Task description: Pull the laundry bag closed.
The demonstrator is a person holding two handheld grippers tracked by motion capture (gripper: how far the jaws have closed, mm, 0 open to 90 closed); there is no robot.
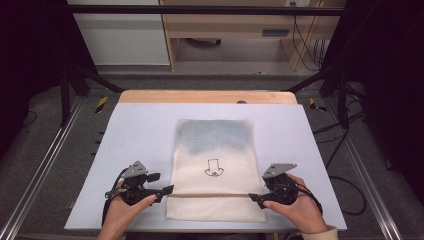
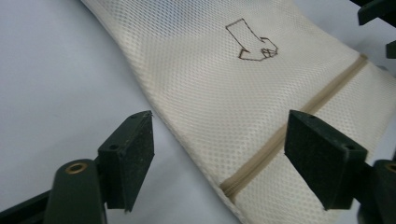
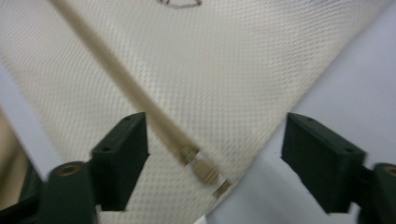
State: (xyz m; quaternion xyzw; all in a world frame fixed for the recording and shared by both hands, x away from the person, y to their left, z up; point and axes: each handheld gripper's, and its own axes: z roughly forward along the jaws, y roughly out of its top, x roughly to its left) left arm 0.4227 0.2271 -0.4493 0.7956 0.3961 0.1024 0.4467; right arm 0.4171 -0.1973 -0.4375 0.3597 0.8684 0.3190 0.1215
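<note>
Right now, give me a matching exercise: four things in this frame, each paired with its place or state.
1. bag
2. zip
3. left tongs
4. zip pull

a. open, at the bag's left edge
b. flat on the table
c. across the bag's near end
d. between the open right tongs

Pairs: 1-b, 2-c, 3-a, 4-d

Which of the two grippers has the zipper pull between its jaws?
The right gripper: the zipper pull lies between its open jaws. The left gripper faces the zipper's plain end.
</note>
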